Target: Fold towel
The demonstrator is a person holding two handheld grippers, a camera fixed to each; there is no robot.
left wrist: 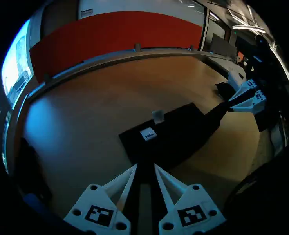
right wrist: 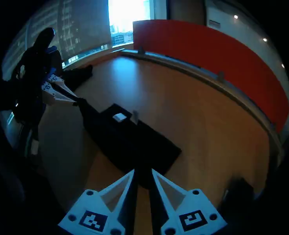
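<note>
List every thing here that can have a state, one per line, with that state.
towel: dark, middle lying on the table, two ends pinched and lifted
left gripper: shut on one end of the towel
right gripper: shut on the other end of the towel
white label: lying flat on the towel
</note>
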